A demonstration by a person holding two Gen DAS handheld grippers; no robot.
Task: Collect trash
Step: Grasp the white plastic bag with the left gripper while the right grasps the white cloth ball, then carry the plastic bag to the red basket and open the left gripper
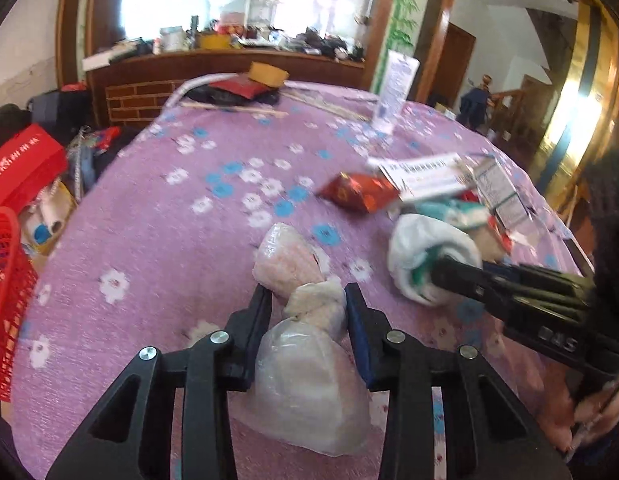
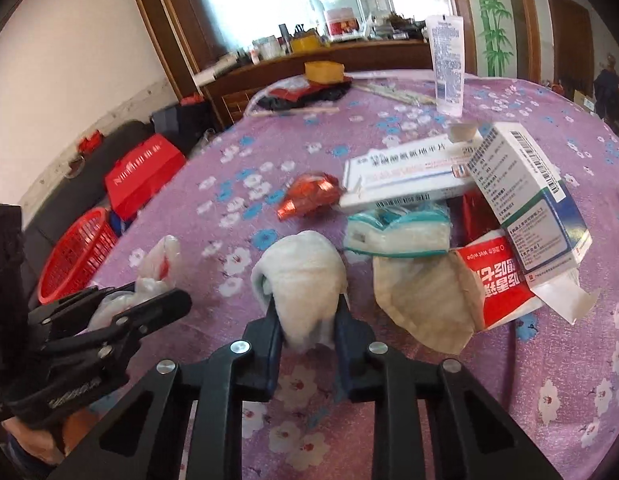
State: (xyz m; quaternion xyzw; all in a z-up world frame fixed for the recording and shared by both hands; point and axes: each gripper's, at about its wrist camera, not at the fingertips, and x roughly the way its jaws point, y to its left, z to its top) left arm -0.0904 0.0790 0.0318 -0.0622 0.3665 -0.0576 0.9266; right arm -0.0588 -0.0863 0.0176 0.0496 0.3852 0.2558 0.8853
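Purple cloth printed with white and blue flowers [image 2: 237,168] covered the table, with a cluttered wooden sideboard [image 2: 349,56] and a bright window behind it. On the floor beside the table stood a red mesh basket [image 2: 79,256] and a red bag with white lettering too blurred to read [image 2: 143,176].

The left gripper [image 1: 307,300] was clamped on a crumpled clear plastic bag [image 1: 309,376] that lay on the cloth, its pads pressing the bag's knotted neck. The right gripper [image 2: 307,320] was closed on a wad of white tissue [image 2: 301,276], pinched between both pads, just beside the rest of the rubbish.

That pile lay to the right of the tissue: a beige face mask [image 2: 425,304], a flattened red wet-wipe packet [image 2: 497,280] printed "Wet wipe" upside down above large white Chinese characters, a teal-edged plastic wrapper [image 2: 397,232], and two white medicine boxes. The flat box [image 2: 405,184] carried Chinese text, a red stripe and a barcode; the upright one [image 2: 529,200] showed barcodes and small print I could not read. A red foil wrapper [image 2: 309,198] lay near them. Farther back stood a white tube [image 2: 447,64], its label illegible.
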